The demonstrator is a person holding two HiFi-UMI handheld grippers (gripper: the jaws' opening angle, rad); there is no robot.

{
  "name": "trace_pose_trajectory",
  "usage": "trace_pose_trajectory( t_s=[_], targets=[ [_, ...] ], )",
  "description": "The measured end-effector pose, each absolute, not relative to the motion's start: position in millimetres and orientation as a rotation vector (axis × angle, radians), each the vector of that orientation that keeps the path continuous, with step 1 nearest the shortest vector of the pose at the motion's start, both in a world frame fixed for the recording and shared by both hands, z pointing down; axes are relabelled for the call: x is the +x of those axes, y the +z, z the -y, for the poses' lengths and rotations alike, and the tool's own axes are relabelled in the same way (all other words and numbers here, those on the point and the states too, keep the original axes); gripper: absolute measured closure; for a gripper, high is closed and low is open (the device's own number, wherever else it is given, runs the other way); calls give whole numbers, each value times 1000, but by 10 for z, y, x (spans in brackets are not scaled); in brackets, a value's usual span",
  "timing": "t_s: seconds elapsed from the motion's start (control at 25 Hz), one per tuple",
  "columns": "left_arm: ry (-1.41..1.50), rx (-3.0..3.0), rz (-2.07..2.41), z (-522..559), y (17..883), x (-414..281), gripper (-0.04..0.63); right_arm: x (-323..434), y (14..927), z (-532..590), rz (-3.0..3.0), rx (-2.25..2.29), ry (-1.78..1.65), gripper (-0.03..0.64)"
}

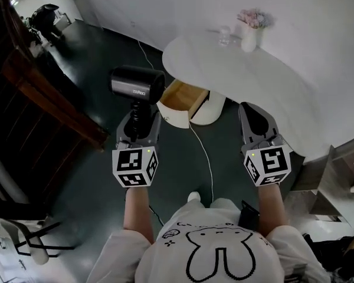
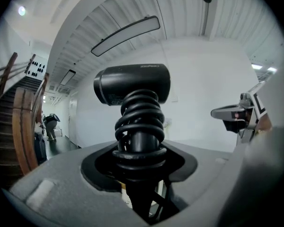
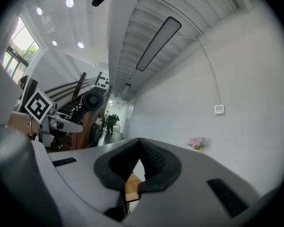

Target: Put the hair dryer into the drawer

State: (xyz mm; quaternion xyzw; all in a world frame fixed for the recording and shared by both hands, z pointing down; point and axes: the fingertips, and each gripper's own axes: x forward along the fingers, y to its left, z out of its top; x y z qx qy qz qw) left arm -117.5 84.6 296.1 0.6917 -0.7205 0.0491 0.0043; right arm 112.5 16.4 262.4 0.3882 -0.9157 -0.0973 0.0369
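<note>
Hair dryer (image 1: 137,86) is clamped in the left gripper (image 1: 140,115), jaws squeezed onto its handle right where the black cord (image 2: 141,112) is coiled round it, and that's the worry. The pads sit on springy loops rather than bare handle, and the heavy head rides high above the grip. I'd say it could twist or slip on the way in. The open drawer (image 1: 178,96) waits just ahead and lower, tucked under the white table (image 1: 271,81). It looks tight for that barrel, so the nose could catch the drawer front or the table's edge. A white cable (image 1: 204,152) trails across the floor by the feet, a likely snag. The right gripper (image 1: 252,114) is closed on nothing. Both forearms reach forward, level, side by side and well apart, with the dryer upright and its barrel crosswise.
</note>
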Motion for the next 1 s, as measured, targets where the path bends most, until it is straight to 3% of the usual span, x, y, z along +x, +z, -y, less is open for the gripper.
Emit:
trace_pose_trajectory(
  t_s=[1.0],
  targets=[
    [415,1999,2001,1015,4135,-1953,370,185,3280,1638,2741,1116,-136,618]
  ],
)
